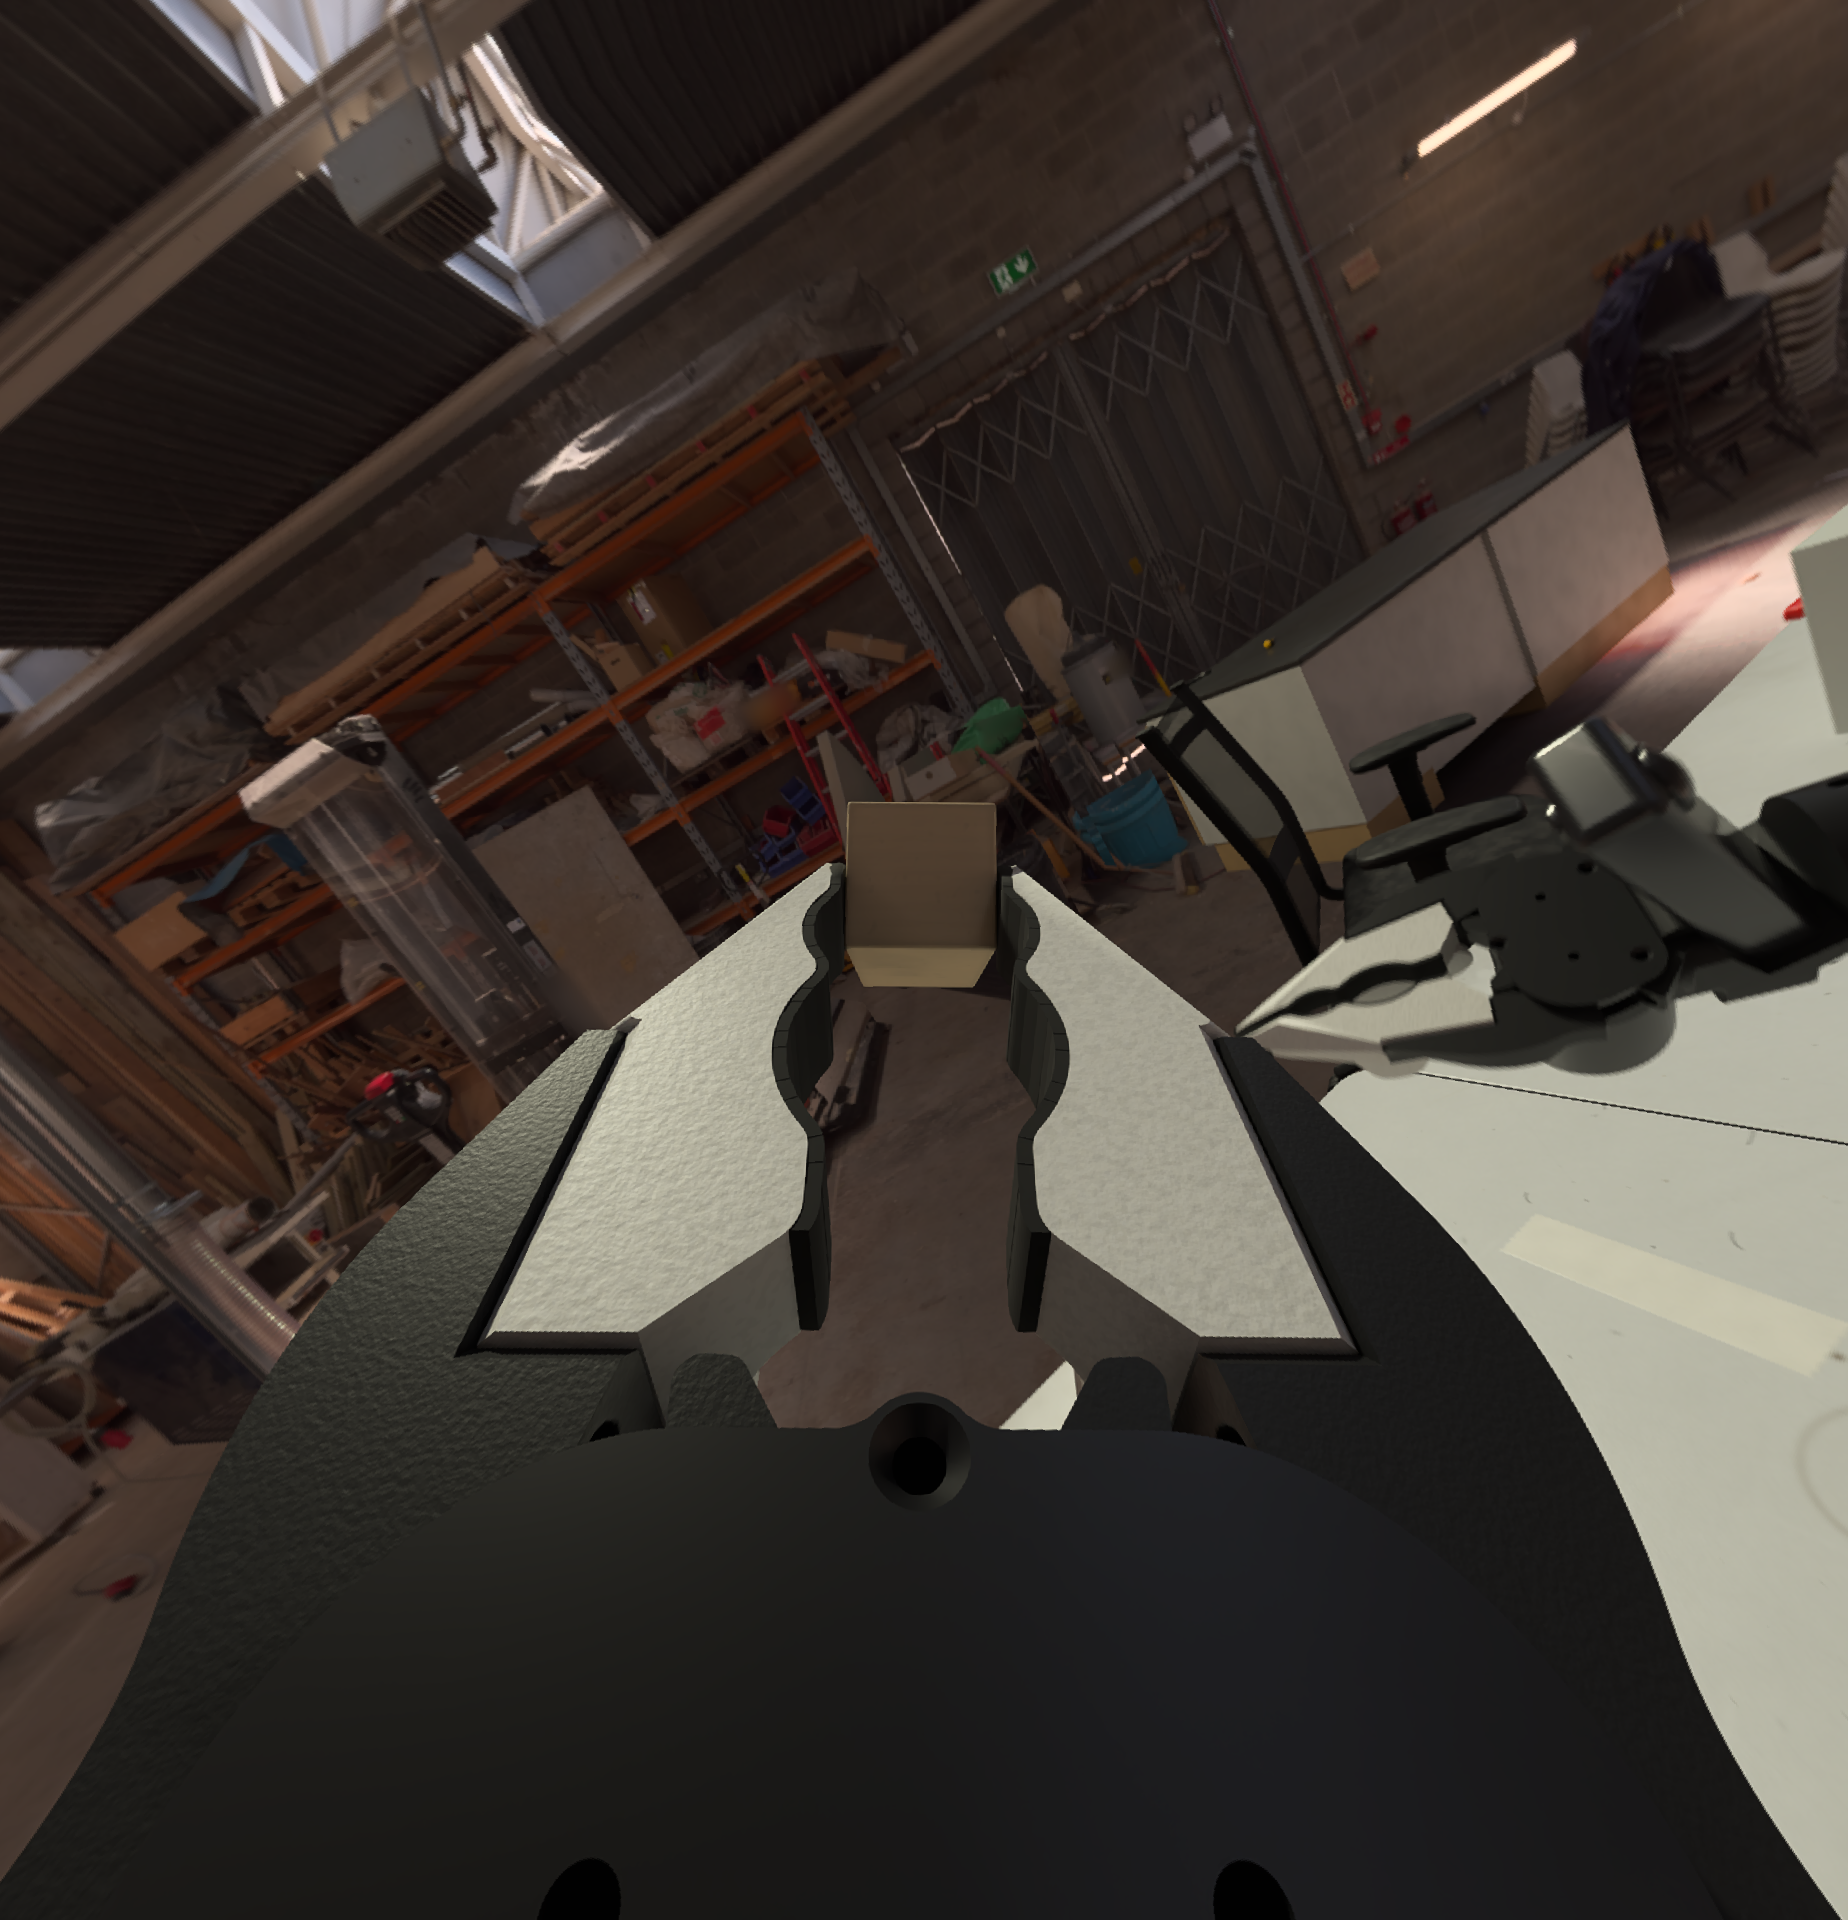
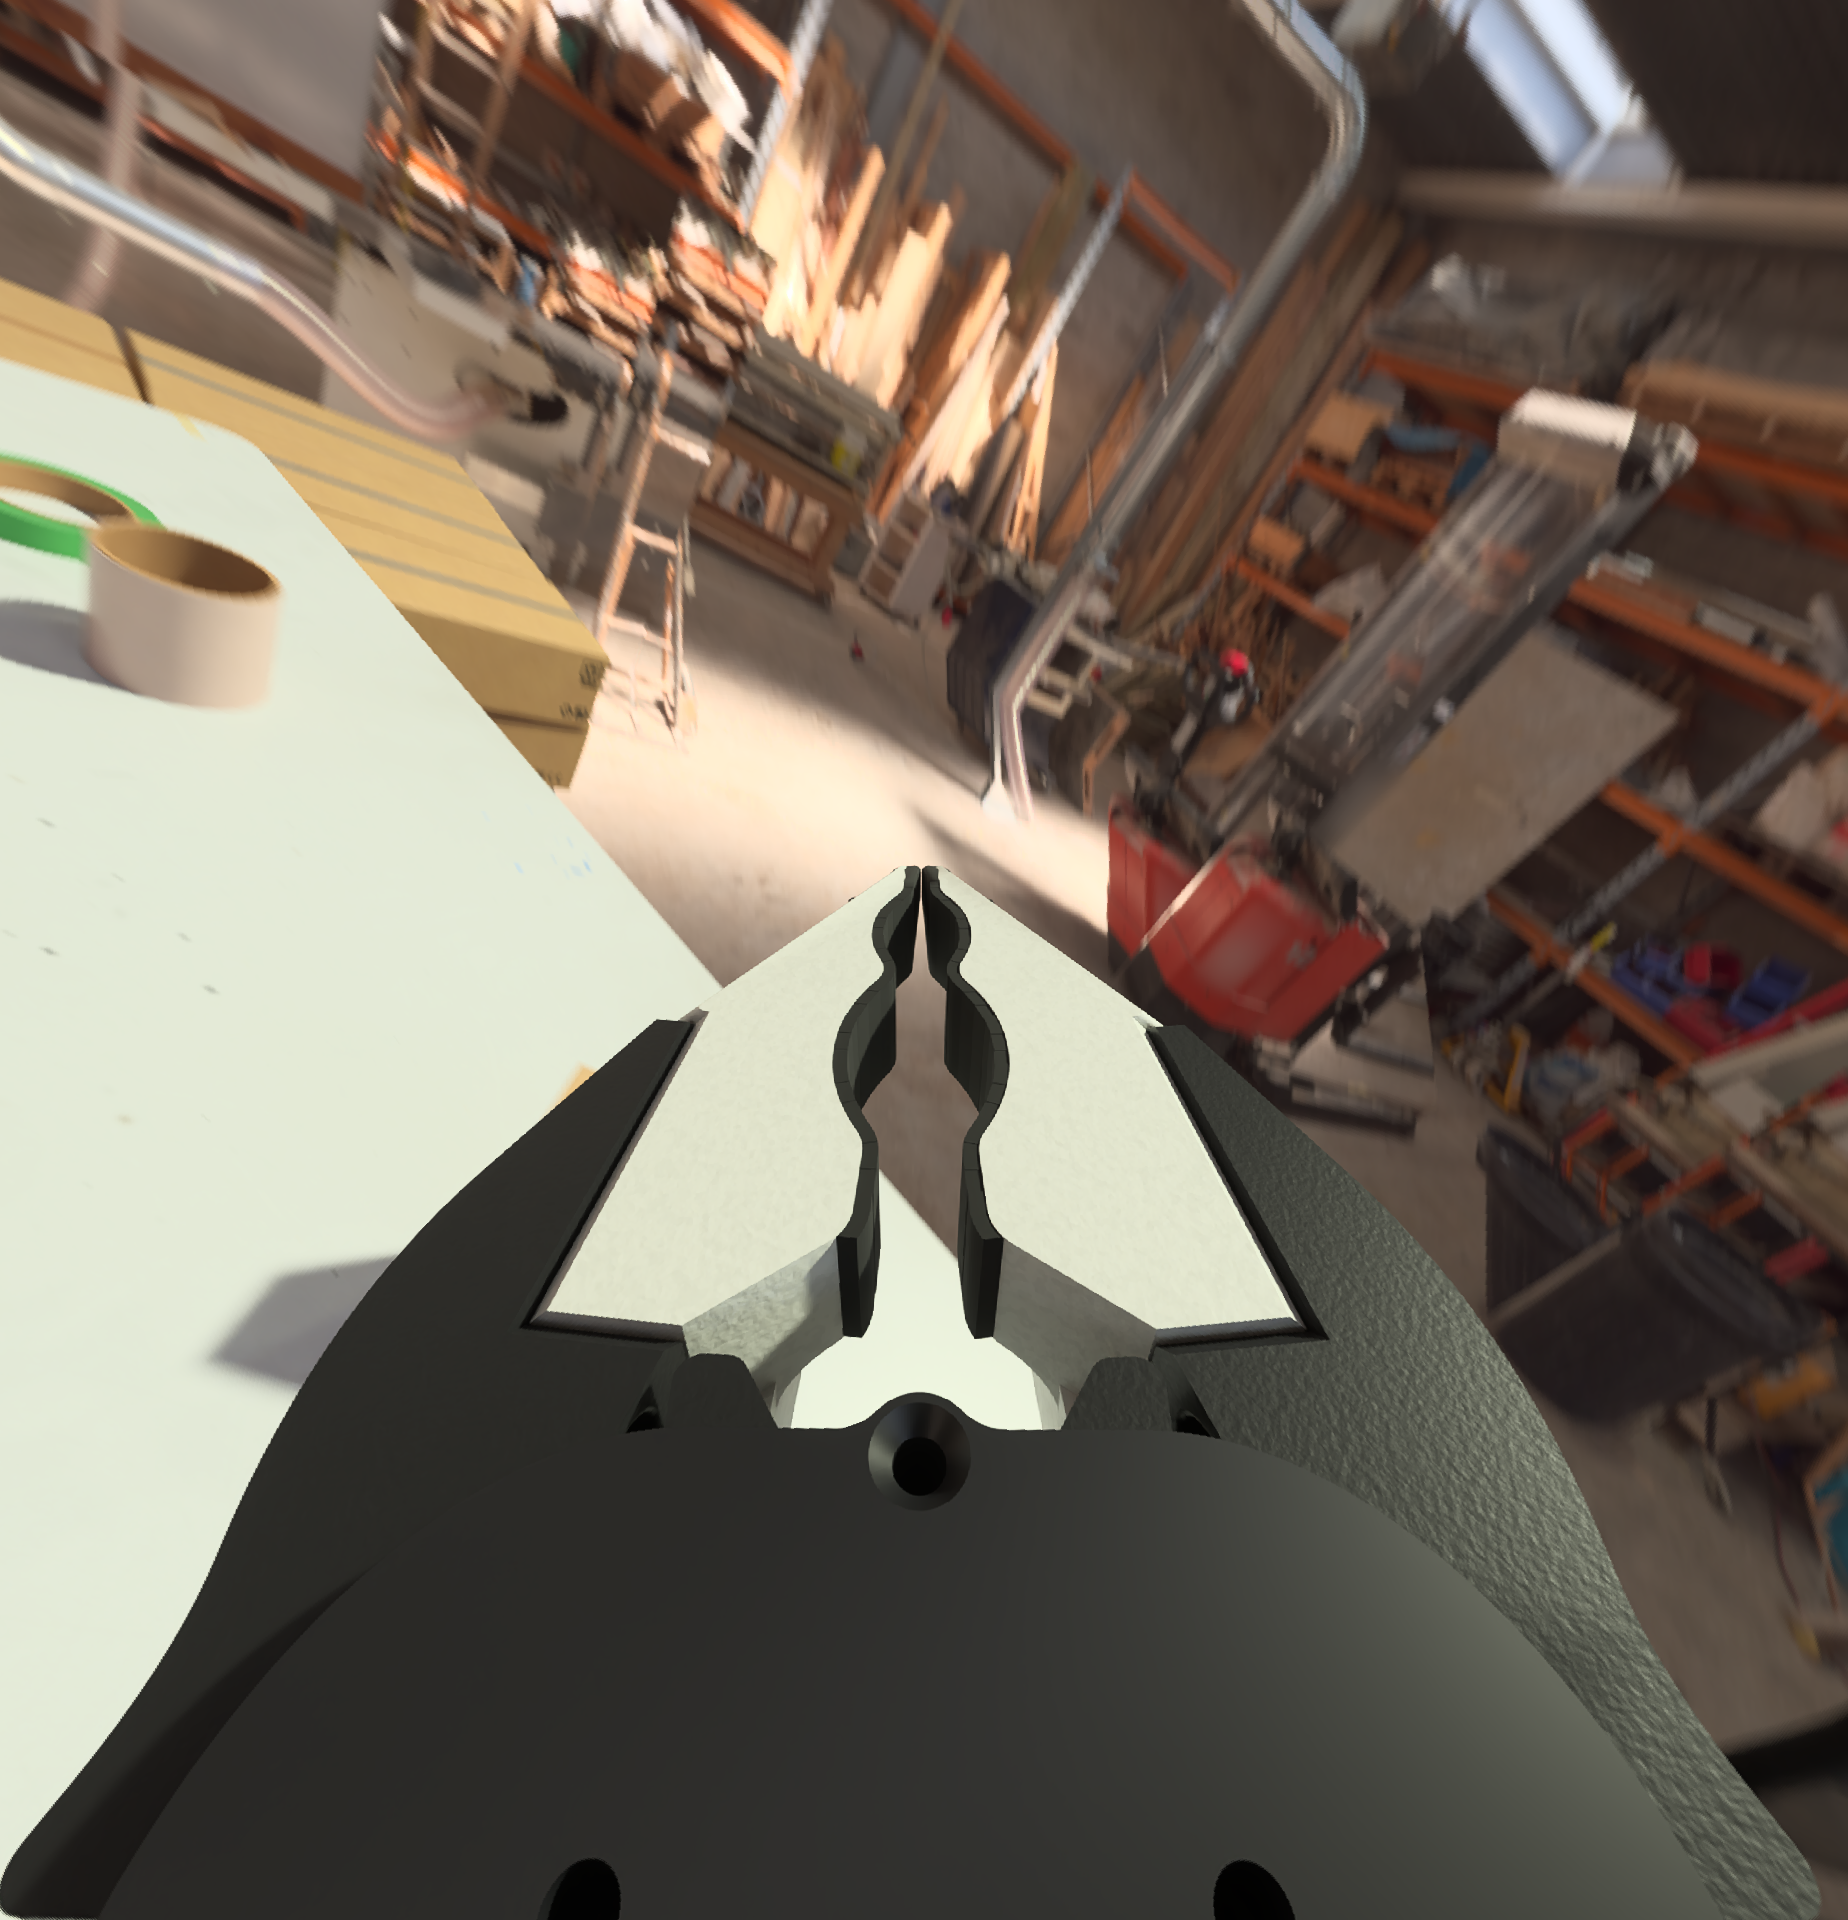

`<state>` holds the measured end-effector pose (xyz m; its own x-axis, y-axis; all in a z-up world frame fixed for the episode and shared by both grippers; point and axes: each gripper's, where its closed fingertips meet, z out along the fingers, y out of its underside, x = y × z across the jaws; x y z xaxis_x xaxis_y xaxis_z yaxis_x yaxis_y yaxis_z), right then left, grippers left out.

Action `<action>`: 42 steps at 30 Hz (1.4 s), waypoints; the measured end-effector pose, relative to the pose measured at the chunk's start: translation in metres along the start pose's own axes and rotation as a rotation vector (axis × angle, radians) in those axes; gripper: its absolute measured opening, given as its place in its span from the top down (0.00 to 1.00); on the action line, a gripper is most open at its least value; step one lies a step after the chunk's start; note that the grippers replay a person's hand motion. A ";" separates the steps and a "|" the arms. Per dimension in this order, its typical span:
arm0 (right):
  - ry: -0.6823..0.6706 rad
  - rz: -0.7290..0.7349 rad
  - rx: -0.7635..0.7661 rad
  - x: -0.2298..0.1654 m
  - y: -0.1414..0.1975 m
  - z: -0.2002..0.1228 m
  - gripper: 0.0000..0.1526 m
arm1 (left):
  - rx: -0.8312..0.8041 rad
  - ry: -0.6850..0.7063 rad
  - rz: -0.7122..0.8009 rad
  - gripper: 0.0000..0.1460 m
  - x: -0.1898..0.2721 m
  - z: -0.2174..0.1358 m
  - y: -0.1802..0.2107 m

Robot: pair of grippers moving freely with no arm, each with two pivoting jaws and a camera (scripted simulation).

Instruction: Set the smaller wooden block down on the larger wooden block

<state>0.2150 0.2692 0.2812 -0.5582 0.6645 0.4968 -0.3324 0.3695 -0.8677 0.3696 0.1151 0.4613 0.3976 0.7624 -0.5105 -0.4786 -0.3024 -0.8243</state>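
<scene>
My left gripper (image 1: 920,883) is shut on the smaller wooden block (image 1: 918,899), a pale tan cube held between its fingertips, lifted off the table and tilted toward the room. My right gripper (image 2: 920,873) is shut and empty, its tips touching, pointing past the table's edge. The right gripper also shows in the left wrist view (image 1: 1252,1023), low over the white table (image 1: 1522,1195) to the right. The larger wooden block is not in either view.
A cardboard tape core (image 2: 184,629) and a green tape roll (image 2: 26,497) lie on the white table (image 2: 224,935) at the far left. Tan boxes (image 2: 411,551) stand beyond them. A grey box (image 1: 1845,634) sits on the table at the right edge. A strip of tape (image 1: 1668,1304) lies flat.
</scene>
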 end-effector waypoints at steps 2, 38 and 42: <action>0.032 0.032 -0.076 0.012 0.031 0.008 1.00 | -0.021 0.012 0.013 0.81 0.009 0.035 0.001; -0.131 0.428 -0.525 0.020 0.156 -0.041 0.71 | -0.437 0.520 -0.319 0.81 0.128 0.143 0.169; -0.215 0.400 -0.769 -0.007 0.199 -0.032 0.72 | -0.635 0.545 -0.163 0.81 0.144 0.146 0.218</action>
<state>0.1767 0.3585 0.1049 -0.6793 0.7295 0.0798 0.4766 0.5213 -0.7079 0.2083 0.2430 0.2438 0.8227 0.4914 -0.2859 0.0822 -0.6005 -0.7954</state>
